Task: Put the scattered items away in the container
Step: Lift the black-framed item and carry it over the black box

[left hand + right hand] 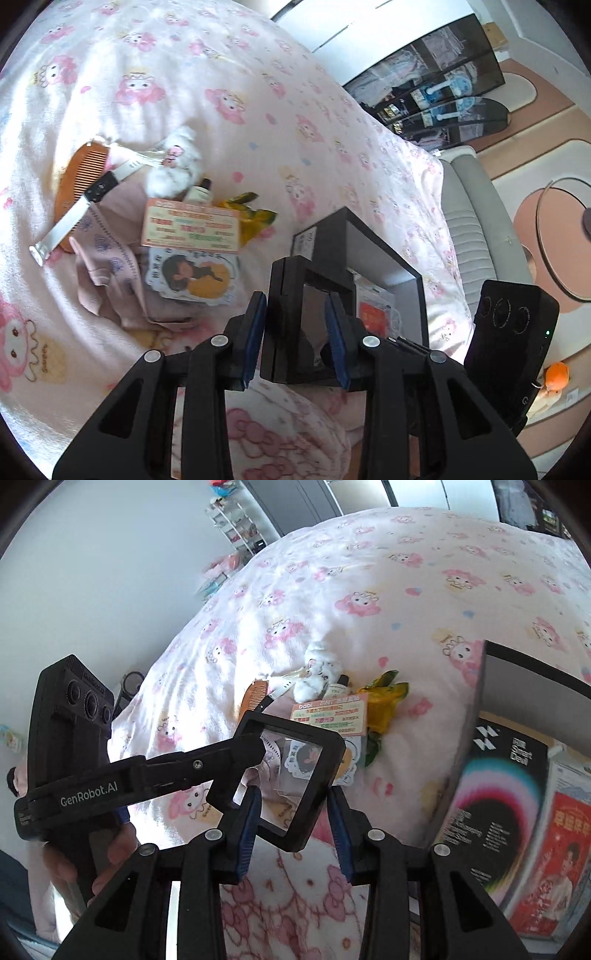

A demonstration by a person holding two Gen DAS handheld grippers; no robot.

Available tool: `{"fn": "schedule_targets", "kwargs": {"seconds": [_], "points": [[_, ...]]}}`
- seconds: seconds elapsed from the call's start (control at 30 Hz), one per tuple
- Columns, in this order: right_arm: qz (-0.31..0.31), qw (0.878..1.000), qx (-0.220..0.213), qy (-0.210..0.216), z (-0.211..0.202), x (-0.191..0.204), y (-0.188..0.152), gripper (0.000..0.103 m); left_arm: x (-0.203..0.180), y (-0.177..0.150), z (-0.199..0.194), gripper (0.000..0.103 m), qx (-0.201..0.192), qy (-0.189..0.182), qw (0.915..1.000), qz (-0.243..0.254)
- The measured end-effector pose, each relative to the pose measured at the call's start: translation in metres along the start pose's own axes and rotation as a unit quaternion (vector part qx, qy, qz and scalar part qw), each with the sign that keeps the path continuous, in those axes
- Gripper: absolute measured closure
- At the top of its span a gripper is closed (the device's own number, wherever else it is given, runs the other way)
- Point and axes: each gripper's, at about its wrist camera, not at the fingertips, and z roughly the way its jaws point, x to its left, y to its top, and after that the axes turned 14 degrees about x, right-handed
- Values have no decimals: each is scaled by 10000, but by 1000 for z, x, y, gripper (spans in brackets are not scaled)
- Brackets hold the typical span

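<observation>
My left gripper (297, 334) is shut on a black square frame with a clear pane (291, 317); in the right wrist view that frame (295, 779) is held up by the left gripper's fingers (243, 755). My right gripper (295, 830) is open with the frame between its fingers, apart from them. The black box container (384, 258) stands on the bed just beyond, holding a red card (554, 856). Scattered on the bed lie a comb (74, 184), a white strip (74, 210), a fluffy white toy (177, 166), a small bottle (201, 192), a pink card (192, 225), a yellow wrapper (255, 218), a sticker (192, 275).
A pink patterned blanket (229, 92) covers the bed. A folded pink cloth (110, 258) lies under the items. The bed's grey edge (469, 236) and the floor with a round glass table (565, 236) are at the right. A dark shelf unit (443, 92) stands behind.
</observation>
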Motion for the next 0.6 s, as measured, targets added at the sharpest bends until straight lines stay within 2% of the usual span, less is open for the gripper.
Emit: {"fn": "schedule_targets", "kwargs": {"seconds": [0.13, 0.2, 0.23, 0.33, 0.6], "points": [[254, 9991, -280, -215, -32, -32, -23, 69, -46, -8, 35, 71, 290, -107, 9987, 405], [276, 9970, -391, -609, -41, -45, -34, 69, -65, -10, 64, 71, 594, -268, 9967, 489], [283, 9959, -436, -738, -44, -53, -40, 69, -77, -10, 79, 71, 712, -196, 9956, 580], [562, 9944, -471, -762, -56, -88, -59, 69, -115, -11, 115, 71, 912, 78, 9916, 914], [1434, 9826, -877, -789, -102, -171, -97, 69, -179, -13, 201, 71, 1644, -144, 9774, 1321]]}}
